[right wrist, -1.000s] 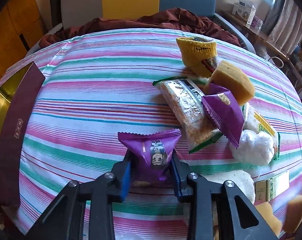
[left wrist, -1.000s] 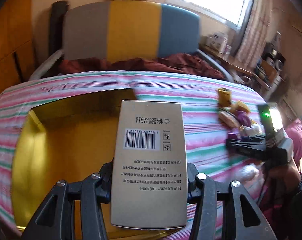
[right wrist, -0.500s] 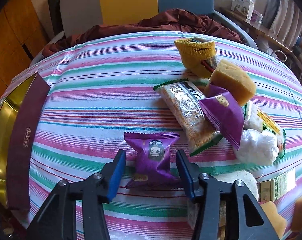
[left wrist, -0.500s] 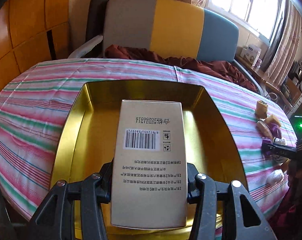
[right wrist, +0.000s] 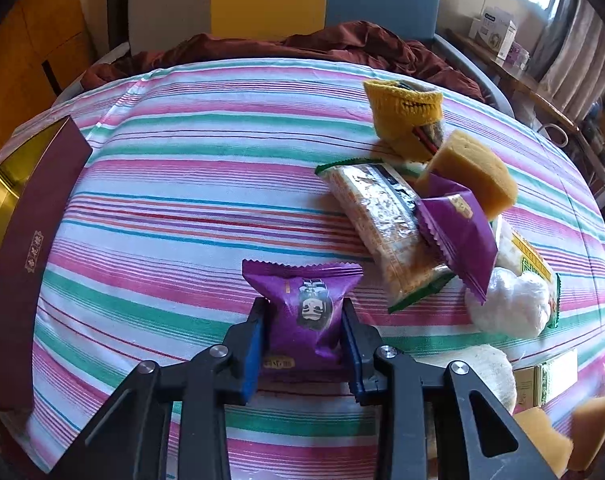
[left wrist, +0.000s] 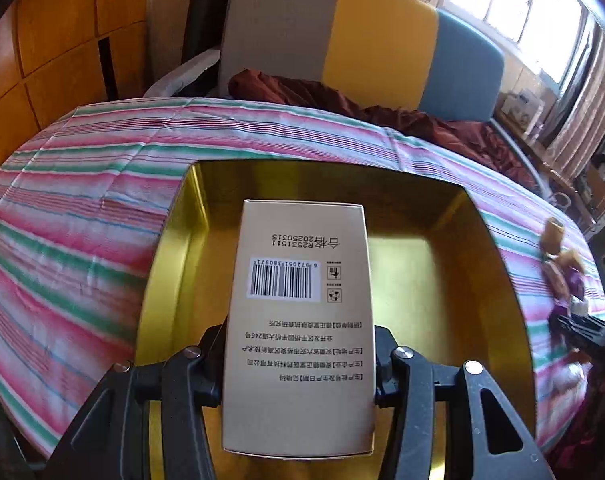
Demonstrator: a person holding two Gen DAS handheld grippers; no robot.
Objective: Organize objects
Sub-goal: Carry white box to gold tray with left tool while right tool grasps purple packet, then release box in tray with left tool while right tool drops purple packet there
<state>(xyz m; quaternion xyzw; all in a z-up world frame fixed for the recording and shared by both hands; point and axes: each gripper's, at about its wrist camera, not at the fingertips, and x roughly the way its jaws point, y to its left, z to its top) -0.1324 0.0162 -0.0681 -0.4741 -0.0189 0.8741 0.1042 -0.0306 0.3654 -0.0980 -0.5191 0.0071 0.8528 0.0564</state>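
Observation:
My left gripper (left wrist: 298,360) is shut on a tan cardboard box (left wrist: 302,304) with a barcode, held over the open gold tray (left wrist: 462,280). My right gripper (right wrist: 302,336) is shut on a purple snack packet (right wrist: 302,308) just above the striped tablecloth. The tray's maroon side (right wrist: 26,248) shows at the left edge of the right wrist view. The right gripper also shows far right in the left wrist view (left wrist: 578,328).
A pile right of the right gripper holds a yellow knitted sock (right wrist: 402,116), a foil cracker pack (right wrist: 382,224), a second purple packet (right wrist: 458,232), yellow sponges (right wrist: 474,168) and a white bag (right wrist: 510,304). A multicoloured chair (left wrist: 362,36) stands behind the table.
The right gripper opened around the purple packet half a second ago and has shut on it again. The left gripper has swung left with the box, from the tray's right side to over the tray.

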